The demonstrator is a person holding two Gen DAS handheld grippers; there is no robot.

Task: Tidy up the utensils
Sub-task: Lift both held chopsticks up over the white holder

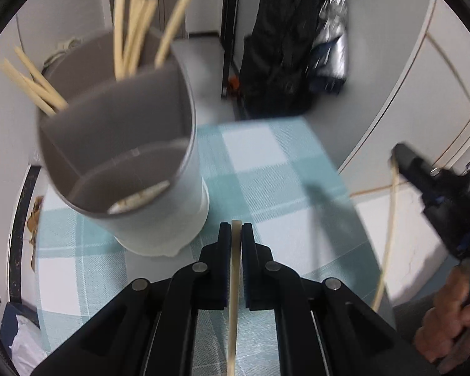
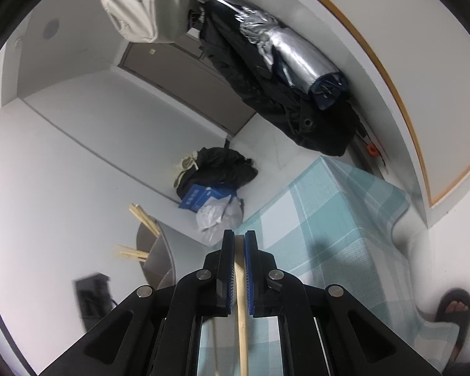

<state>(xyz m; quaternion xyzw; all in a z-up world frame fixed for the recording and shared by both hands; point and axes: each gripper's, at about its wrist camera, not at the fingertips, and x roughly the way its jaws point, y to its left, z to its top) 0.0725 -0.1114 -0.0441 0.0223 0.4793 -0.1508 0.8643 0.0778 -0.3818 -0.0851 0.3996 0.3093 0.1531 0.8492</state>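
- Left claw (image 1: 236, 228) is clenched on one chopstick (image 1: 234, 282), which runs back btwn the jaws w/ its tip poking just past them.
- Right claw (image 2: 240, 238) is likewise clamped on a second chopstick (image 2: 241, 307); from the left cam that claw (image 1: 398, 156) shows at the right edge, its stick (image 1: 388, 235) hanging down below it, held up off the table.
- Holder (image 1: 125, 156), a grey divided cup, stands on the checked teal cloth (image 1: 266, 163), just left of and ahead of the left claw. Looks tilted, but that's prob. the lens.
- Its back sections already hold several chopsticks (image 1: 134, 31) standing up, plus a few more (image 1: 34, 84) leaning out to the left. Front section has something pale lying in the bottom; too blurred to name.
- From the right cam the holder (image 2: 159, 257) sits low left, only partly seen, well apart from the right claw.
- Step in hand, by the look of it: carrying sticks to the holder, one per claw. Task seems partway done.
- Next move prob. calls for: bring the left stick over the rim, tip it near upright, aim at a section w/ other sticks, then let go.
- Risk: the stick may catch the divider or rim and flick out; the holder could tip if nudged.
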